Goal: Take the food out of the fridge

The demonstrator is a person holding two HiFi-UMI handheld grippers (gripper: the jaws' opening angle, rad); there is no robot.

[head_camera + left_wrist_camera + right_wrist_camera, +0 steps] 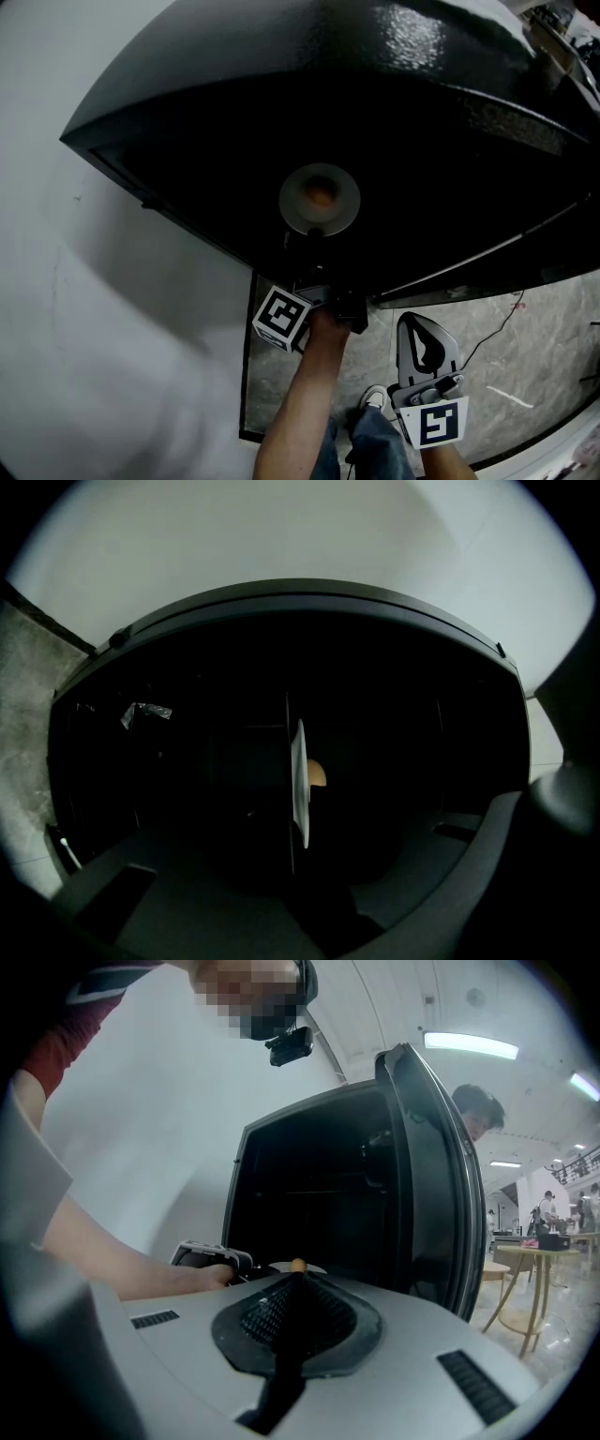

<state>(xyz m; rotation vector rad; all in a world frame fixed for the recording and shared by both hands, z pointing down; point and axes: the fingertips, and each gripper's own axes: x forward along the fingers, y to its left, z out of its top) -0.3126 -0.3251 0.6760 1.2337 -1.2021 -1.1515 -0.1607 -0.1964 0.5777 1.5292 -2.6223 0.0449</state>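
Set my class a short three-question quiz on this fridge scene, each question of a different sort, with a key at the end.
1. True or false: the right gripper holds the plate.
2. Multiple choice: the food on the plate is A) green, B) orange-brown, C) blue.
3. Short answer: which gripper's jaws grip the plate's rim at the open fridge?

Key:
1. False: its jaws are together with nothing between them.
2. B.
3. The left gripper.
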